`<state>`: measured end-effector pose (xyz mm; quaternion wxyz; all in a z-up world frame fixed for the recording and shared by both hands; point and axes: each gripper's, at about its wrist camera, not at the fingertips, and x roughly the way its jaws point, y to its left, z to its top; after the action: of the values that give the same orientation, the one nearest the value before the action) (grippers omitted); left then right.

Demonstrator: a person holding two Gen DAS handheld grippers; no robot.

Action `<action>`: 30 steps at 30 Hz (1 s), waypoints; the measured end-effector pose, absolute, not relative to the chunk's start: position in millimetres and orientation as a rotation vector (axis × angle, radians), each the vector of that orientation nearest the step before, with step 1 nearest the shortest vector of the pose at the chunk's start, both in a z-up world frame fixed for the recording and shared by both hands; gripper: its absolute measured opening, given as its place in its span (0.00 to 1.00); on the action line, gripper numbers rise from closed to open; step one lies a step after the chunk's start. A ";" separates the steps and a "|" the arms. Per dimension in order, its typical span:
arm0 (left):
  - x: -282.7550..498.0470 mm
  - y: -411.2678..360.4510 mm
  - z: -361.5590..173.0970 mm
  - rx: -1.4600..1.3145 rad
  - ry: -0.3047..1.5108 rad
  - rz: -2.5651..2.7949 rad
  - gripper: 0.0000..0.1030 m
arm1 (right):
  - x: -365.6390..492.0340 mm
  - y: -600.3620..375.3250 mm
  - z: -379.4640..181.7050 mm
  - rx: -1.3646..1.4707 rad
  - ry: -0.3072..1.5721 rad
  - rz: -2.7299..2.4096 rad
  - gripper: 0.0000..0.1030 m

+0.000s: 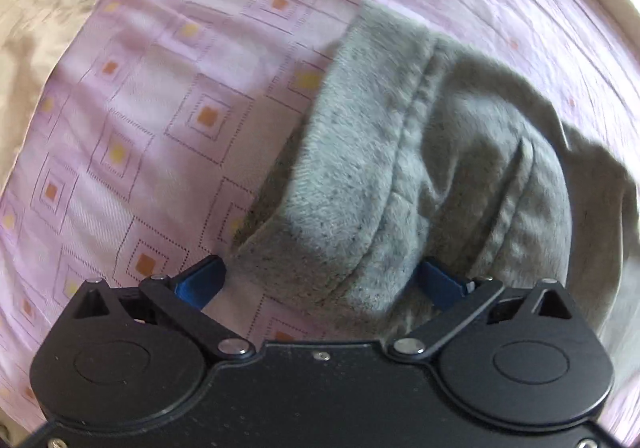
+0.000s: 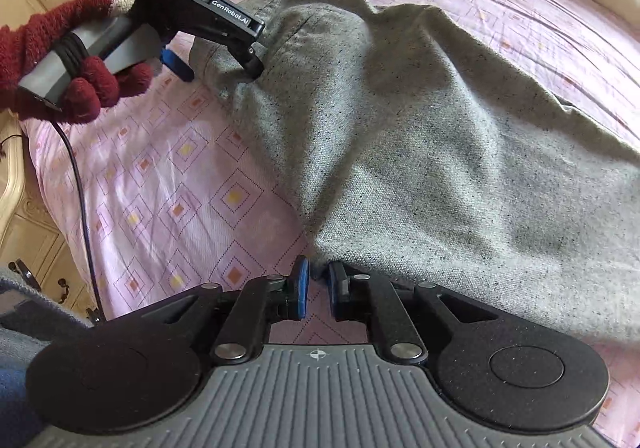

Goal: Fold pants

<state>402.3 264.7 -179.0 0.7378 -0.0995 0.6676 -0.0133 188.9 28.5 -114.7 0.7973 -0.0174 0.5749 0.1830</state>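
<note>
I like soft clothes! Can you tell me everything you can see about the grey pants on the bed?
The grey pants look like soft, speckled knit with a fuzzy fleece inside, shown where one end is turned over beside a stitched seam. They lie rumpled, not yet neatly folded, on the pink patterned bedsheet. The left gripper is wide open with cloth bunched between its blue fingers. The right gripper is nearly closed at the pants' near edge; whether it pinches them is unclear.

I see grey speckled fleece-lined pants [image 2: 420, 136] lying rumpled across my view on pink diamond-patterned bedsheet [image 2: 168, 188], one end turned back, fuzzy inner side and seam showing.
</note>
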 end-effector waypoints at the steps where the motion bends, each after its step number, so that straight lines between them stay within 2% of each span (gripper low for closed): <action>1: 403.4 265.1 -178.7 -0.252 1.465 -0.010 1.00 | 189.2 28.7 -114.5 -0.037 1.236 0.393 0.11; 4: 404.9 268.2 -178.5 -0.372 1.458 0.087 0.96 | 189.5 27.2 -114.4 -0.018 1.241 0.387 0.11; 5: 404.3 265.9 -175.7 -0.374 1.449 0.107 0.86 | 190.1 26.2 -114.2 -0.008 1.243 0.384 0.11; 6: 401.9 262.2 -169.7 -0.375 1.428 0.109 0.71 | 190.5 25.0 -114.0 0.000 1.244 0.382 0.11; 8: 396.5 256.7 -156.1 -0.331 1.380 0.140 0.57 | 191.1 24.1 -112.7 0.007 1.243 0.381 0.11; 9: 393.0 255.2 -147.5 -0.312 1.359 0.154 0.54 | 191.5 23.5 -111.4 0.009 1.242 0.381 0.11; 13: 375.9 275.5 -124.9 -0.337 1.312 0.254 0.50 | 193.7 19.7 -102.1 0.011 1.223 0.396 0.11; 17: 368.1 296.7 -139.0 -0.405 1.334 0.260 0.51 | 202.1 9.9 -85.7 0.031 1.189 0.417 0.11; 25: 384.1 294.0 -164.0 -0.358 1.404 0.208 0.57 | 247.9 -10.6 -64.5 0.063 1.124 0.438 0.12; 30: 383.5 294.4 -165.9 -0.330 1.406 0.193 0.63 | 309.1 -12.8 -94.7 0.080 1.113 0.333 0.12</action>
<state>383.5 294.4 -165.9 0.7462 -0.1507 0.6424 0.0882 309.1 -12.8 -94.7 0.8351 0.0379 0.5257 0.1572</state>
